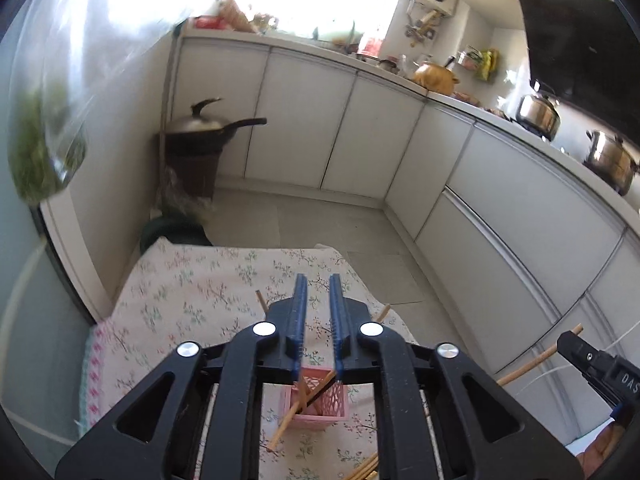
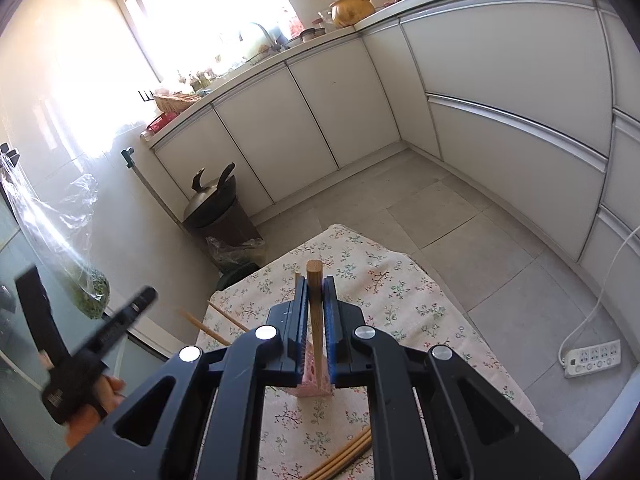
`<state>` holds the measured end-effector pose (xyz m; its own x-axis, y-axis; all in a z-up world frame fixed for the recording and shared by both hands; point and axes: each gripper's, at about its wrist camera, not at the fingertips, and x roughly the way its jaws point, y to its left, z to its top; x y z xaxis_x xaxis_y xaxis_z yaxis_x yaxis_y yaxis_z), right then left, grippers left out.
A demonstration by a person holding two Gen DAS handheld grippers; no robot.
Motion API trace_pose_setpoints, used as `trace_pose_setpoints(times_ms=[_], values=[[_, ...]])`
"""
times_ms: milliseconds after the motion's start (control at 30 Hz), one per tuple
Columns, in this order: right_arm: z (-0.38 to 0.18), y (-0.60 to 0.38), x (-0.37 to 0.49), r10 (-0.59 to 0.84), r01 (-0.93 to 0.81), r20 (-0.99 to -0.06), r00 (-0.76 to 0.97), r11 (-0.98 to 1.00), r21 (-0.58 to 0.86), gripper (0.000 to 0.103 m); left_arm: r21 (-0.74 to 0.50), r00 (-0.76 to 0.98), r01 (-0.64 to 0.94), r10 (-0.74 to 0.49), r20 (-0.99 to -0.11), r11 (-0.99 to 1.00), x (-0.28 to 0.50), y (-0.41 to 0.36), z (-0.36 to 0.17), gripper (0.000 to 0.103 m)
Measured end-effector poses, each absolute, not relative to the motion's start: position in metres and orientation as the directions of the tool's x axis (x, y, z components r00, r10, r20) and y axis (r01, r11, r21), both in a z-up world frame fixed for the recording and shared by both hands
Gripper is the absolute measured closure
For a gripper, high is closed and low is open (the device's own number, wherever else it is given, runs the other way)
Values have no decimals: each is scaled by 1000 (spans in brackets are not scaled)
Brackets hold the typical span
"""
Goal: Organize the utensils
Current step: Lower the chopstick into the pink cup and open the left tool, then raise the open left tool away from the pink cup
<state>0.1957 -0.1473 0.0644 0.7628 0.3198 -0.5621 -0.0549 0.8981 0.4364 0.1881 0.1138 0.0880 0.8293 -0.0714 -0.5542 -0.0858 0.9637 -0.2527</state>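
A small pink lattice holder (image 1: 316,402) stands on the floral tablecloth (image 1: 188,292), with chopsticks (image 1: 304,404) leaning in it. My left gripper (image 1: 319,286) hovers above the holder, jaws slightly apart and empty. My right gripper (image 2: 316,286) is shut on a wooden chopstick (image 2: 315,312), held upright over the pink holder (image 2: 314,384). The right gripper with its chopstick (image 1: 536,364) also shows at the right of the left wrist view. Loose chopsticks (image 2: 344,458) lie on the cloth near the front, and others (image 2: 216,326) stick out at the left.
White kitchen cabinets (image 2: 480,80) run along the back and right. A wok on a bin (image 1: 200,136) stands in the corner. A power strip (image 2: 592,358) lies on the tiled floor. A plastic bag of greens (image 2: 88,284) hangs at the left.
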Motion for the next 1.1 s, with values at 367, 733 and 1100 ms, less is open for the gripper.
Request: trace_pose_setpoints(times_ms=[367,733,1100], values=[[69,-114,233,324,-67,-561,762,901,428,95,-397,879,-140,-71,-472,907,150,151,103,66],[35,-78,268,314,-45,-635,706,915,402,95,-323,860,-139,-48,-508,936,151,147,91,66],[31,-76,263,251,-38,-623,741,942,334,76,-251,860,-100,-43,-508,963,144,124,97,66]])
